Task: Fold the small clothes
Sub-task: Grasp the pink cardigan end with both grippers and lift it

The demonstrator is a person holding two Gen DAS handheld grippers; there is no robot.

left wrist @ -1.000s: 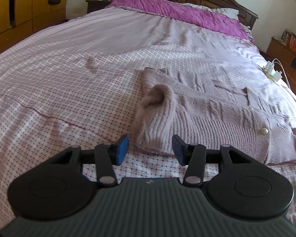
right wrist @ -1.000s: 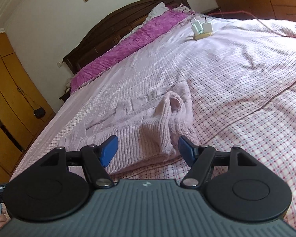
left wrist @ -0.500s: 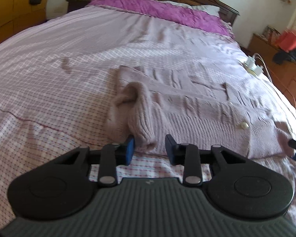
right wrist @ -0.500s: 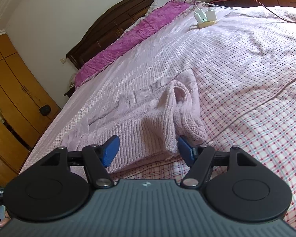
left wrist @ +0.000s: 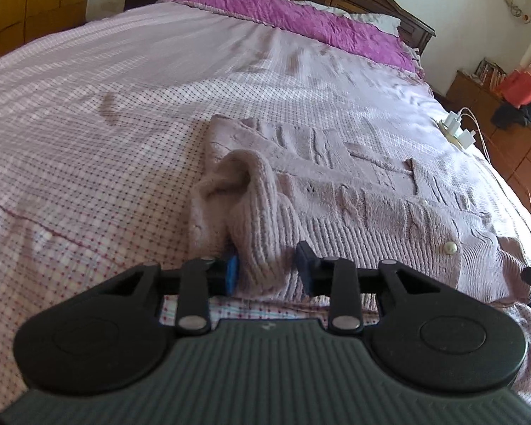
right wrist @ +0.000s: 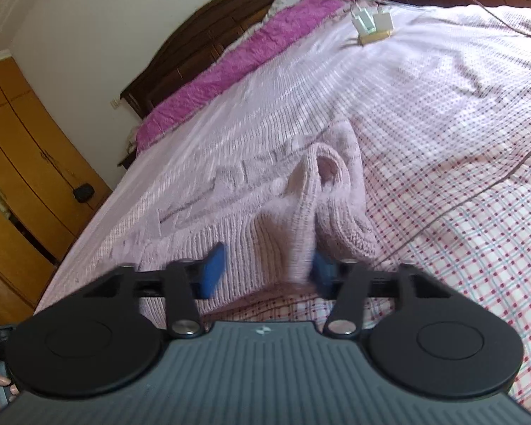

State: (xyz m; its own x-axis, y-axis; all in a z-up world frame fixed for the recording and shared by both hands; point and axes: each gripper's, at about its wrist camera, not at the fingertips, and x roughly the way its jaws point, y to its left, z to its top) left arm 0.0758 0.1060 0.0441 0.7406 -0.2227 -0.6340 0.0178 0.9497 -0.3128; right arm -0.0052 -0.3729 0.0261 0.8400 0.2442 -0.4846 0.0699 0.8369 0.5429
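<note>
A pale mauve knitted cardigan (left wrist: 354, 194) with pearl buttons lies flat on the checked bedsheet (left wrist: 88, 163), both sleeves folded in over the body. My left gripper (left wrist: 265, 269) is at its near left corner, shut on the upstanding ribbed sleeve cuff (left wrist: 255, 212). In the right wrist view the same cardigan (right wrist: 230, 205) lies ahead. My right gripper (right wrist: 267, 271) is at the near right corner, its jaws closing. The other raised cuff (right wrist: 311, 205) rests against the right pad, while the blurred left pad sits over the flat hem, apart from the cuff.
A power strip with white chargers (left wrist: 456, 129) and its cables lie on the bed's far right side, also seen as the strip (right wrist: 371, 24). A purple cover (left wrist: 301, 17) runs under the dark headboard. Wooden wardrobes (right wrist: 17, 177) and a cabinet (left wrist: 513, 148) flank the bed.
My left gripper moved in and closed its jaws on the left cuff. The right gripper's jaws narrowed slightly around the right cuff; its view has blurred.
</note>
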